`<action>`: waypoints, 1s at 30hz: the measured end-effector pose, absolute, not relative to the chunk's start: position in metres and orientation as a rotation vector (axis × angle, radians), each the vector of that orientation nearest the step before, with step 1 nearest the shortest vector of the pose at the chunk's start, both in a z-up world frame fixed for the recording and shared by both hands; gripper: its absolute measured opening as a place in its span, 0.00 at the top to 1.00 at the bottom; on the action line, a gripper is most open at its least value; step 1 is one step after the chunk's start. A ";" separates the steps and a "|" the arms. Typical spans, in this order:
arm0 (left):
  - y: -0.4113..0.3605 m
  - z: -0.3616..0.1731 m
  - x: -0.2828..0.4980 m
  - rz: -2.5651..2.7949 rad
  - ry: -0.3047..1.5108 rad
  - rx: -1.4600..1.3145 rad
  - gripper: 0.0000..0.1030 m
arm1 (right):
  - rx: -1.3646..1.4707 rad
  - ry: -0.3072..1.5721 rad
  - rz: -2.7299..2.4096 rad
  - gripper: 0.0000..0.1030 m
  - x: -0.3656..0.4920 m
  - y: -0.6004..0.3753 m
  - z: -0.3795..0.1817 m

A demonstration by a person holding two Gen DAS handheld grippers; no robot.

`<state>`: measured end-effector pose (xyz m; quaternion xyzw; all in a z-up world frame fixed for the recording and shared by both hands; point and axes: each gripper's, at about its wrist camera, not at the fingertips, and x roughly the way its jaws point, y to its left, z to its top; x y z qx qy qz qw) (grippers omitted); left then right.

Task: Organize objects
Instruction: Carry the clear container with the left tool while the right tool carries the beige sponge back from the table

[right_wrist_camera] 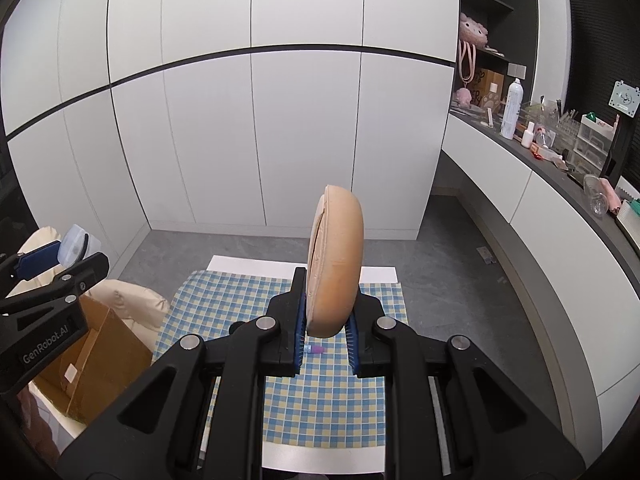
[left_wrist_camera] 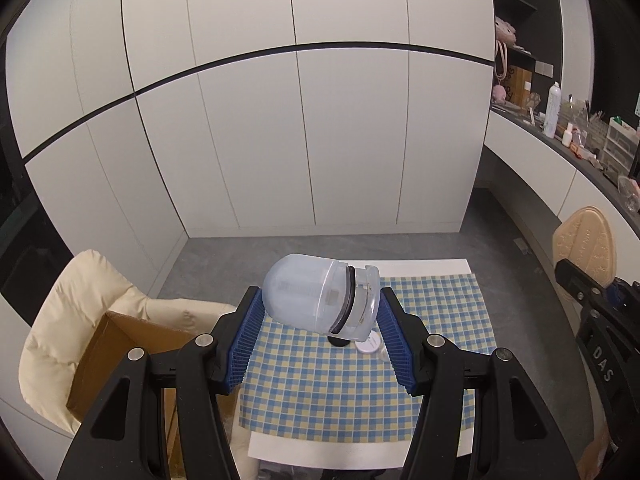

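Note:
A translucent plastic container (left_wrist_camera: 308, 292) with a black sealing ring lies on its side in the air, and my left gripper (left_wrist_camera: 320, 294) is shut on it with its blue pads pressing both ends. It hangs above the blue-and-yellow checked cloth (left_wrist_camera: 340, 392). My right gripper (right_wrist_camera: 330, 294) is shut on a beige oval cushion pad (right_wrist_camera: 338, 256), held upright on edge above the same cloth (right_wrist_camera: 320, 400). In the right wrist view the left gripper (right_wrist_camera: 52, 264) and its container (right_wrist_camera: 76, 242) show at the far left. The beige pad (left_wrist_camera: 584, 240) shows at the right edge of the left wrist view.
An open cardboard box (left_wrist_camera: 120, 344) rests on a cream padded chair (left_wrist_camera: 72, 300) left of the cloth. A small white round lid (left_wrist_camera: 369, 345), a black item (left_wrist_camera: 338, 342) and a small purple piece (right_wrist_camera: 317, 349) lie on the cloth. A cluttered counter (right_wrist_camera: 560, 152) runs along the right.

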<state>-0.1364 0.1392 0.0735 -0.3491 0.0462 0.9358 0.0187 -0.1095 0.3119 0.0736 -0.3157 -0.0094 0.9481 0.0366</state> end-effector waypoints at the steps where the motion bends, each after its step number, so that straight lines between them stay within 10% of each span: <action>1: 0.139 0.073 -0.135 2.906 0.146 -1.087 0.43 | -0.974 -0.034 2.909 0.84 -0.109 0.311 0.072; 30: 0.118 0.024 -0.032 2.847 0.166 -1.145 0.43 | -1.082 0.030 2.899 0.84 -0.004 0.310 0.012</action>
